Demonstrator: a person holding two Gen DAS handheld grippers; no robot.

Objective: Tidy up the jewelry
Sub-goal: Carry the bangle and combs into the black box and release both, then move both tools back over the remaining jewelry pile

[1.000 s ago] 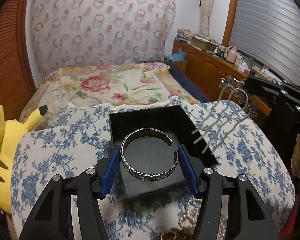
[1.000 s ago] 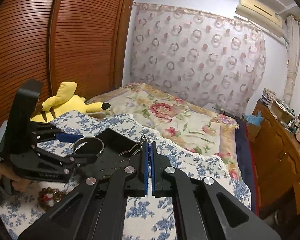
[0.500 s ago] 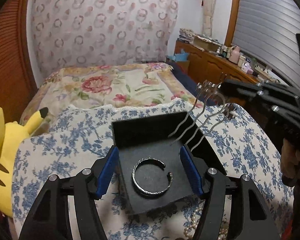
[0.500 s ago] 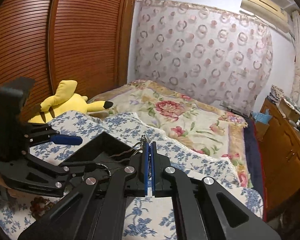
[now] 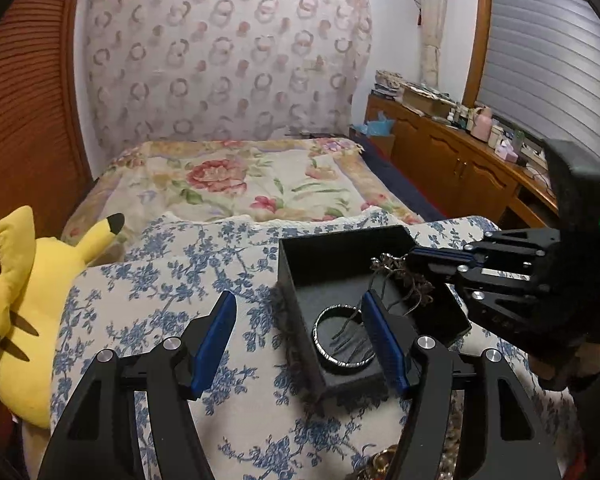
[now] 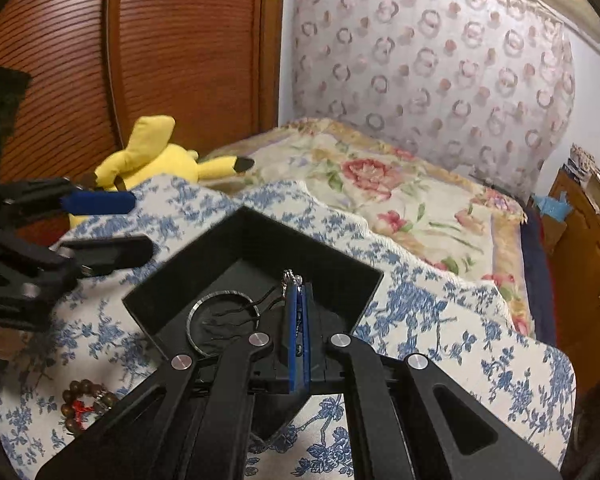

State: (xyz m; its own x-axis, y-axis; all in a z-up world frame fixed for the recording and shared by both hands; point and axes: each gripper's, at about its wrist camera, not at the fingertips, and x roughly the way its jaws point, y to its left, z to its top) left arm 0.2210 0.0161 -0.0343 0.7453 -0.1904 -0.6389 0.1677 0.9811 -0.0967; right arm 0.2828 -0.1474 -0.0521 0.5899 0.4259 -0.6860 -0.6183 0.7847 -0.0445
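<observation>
Black box (image 5: 332,264) holds a silver bangle (image 5: 342,338); right hand-held gripper (image 6: 298,292) pinches a hair comb (image 6: 236,312) over it; left hand-held gripper (image 5: 300,340) spread wide.

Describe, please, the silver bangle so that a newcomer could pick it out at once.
On the blue-flowered cloth stands an open black box. The silver bangle lies flat on its floor, an open ring, unlike the pronged hair comb dangling over it.
</observation>
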